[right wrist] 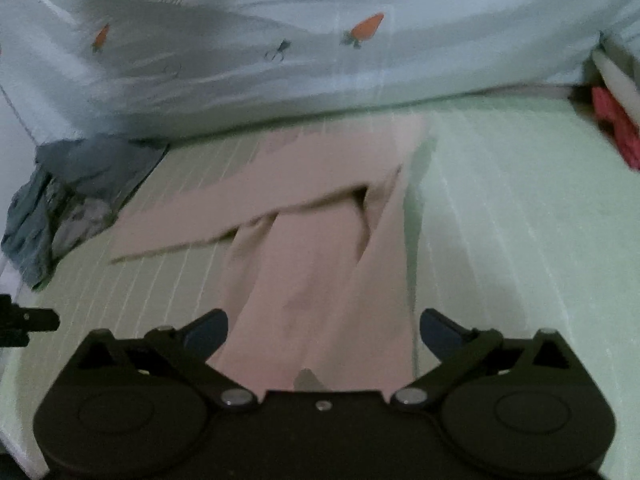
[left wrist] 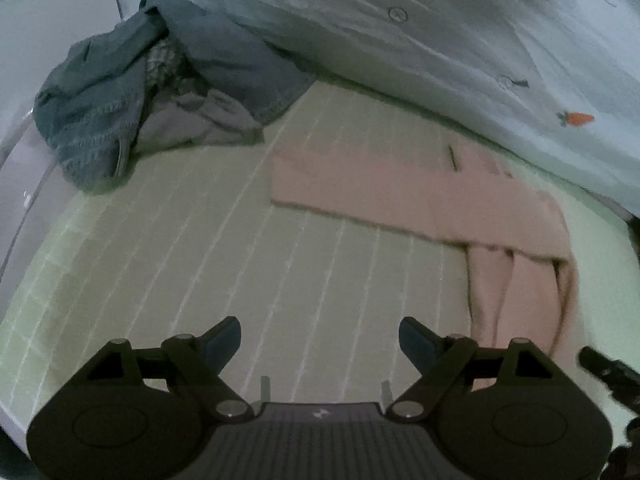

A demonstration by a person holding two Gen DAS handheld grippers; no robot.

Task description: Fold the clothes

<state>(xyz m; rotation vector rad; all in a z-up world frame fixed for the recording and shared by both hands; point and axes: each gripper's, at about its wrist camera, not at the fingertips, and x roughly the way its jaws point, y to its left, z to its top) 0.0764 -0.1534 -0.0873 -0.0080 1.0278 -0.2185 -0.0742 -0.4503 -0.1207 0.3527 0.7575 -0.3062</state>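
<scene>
Your left gripper (left wrist: 320, 340) hovers over the pale green striped sheet (left wrist: 180, 260) with its jaws spread wide and nothing between them. Your right gripper (right wrist: 324, 330) is also spread wide, poised above the near end of the pink garment (right wrist: 304, 248), which lies partly folded on the sheet, one part crossing another. A heap of blue-grey clothes (left wrist: 120, 112) sits at the far left, against the light blue carrot-print bedding (right wrist: 280, 60).

Bare mattress (left wrist: 200, 248) gives passage; clothes pile (left wrist: 132, 108) and quilt (left wrist: 400, 40) block beyond.
</scene>
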